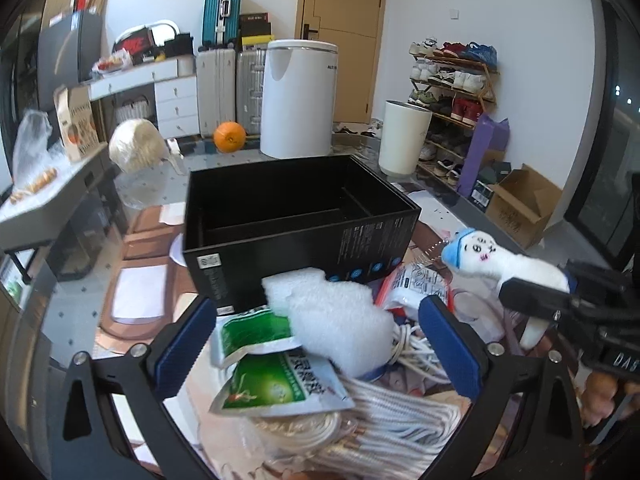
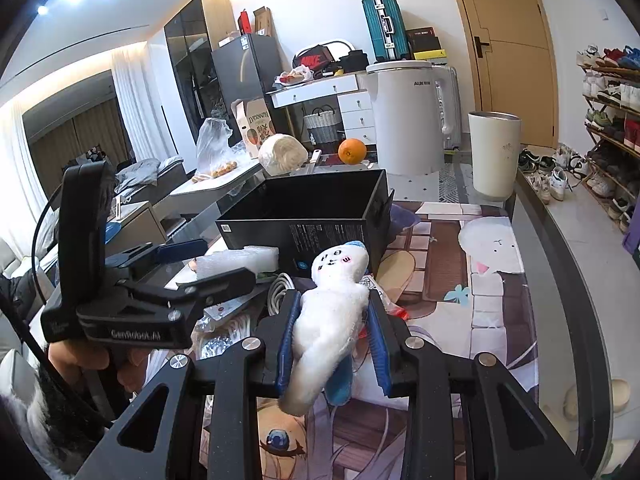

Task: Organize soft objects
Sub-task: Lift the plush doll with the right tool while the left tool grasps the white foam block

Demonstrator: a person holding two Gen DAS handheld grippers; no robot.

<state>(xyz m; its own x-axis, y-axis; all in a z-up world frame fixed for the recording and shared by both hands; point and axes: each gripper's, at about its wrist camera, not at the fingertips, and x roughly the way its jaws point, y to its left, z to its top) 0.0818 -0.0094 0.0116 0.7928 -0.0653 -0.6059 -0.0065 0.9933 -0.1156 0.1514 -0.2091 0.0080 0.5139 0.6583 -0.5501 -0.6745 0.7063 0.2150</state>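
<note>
Nearest us, the right gripper (image 2: 332, 344) has its blue fingers (image 2: 285, 344) clamped on the waist of a small white plush doll with a blue cap (image 2: 334, 304), held above the table (image 2: 496, 320), near the open black cardboard box (image 1: 296, 216). We judge the doll light, squashy and fuzzy, unlikely to slip; its torso is the sound place to hold. The left gripper (image 1: 320, 344) stands wide, gripping nothing, its fingers either side of a white foam block (image 1: 332, 320) that lies on green foil sachets (image 1: 276, 384) and coiled white rope (image 1: 400, 416). Foam should dent easily; we would pinch it lightly across its flat sides.
</note>
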